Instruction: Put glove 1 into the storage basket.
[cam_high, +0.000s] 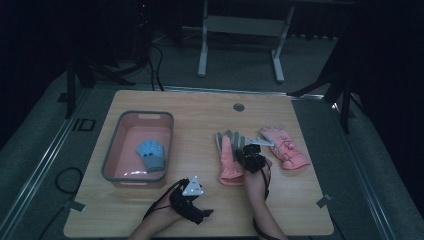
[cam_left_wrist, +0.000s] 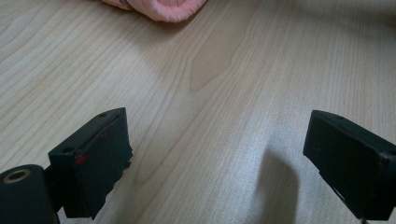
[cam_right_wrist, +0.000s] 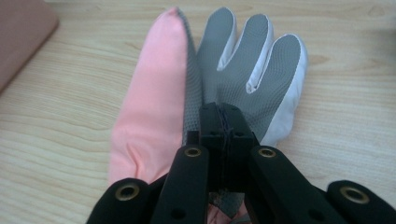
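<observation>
Right gripper (cam_right_wrist: 219, 116) clamped seemingly on the pink-and-grey glove's (cam_right_wrist: 243, 70) palm for lifting; left gripper (cam_left_wrist: 219, 154) wide open, empty, parked near.

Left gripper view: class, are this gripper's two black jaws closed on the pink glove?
No. The left gripper stands open over bare table, and the pink glove lies apart at the top edge.

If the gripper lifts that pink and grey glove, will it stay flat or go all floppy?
Probably floppy: the pink and grey glove is soft fabric, already folded over on itself under the shut right gripper, so its fingers would likely droop. It looks padded yet light. The dotted grey palm seems grippy, so it should not slip much.
</observation>
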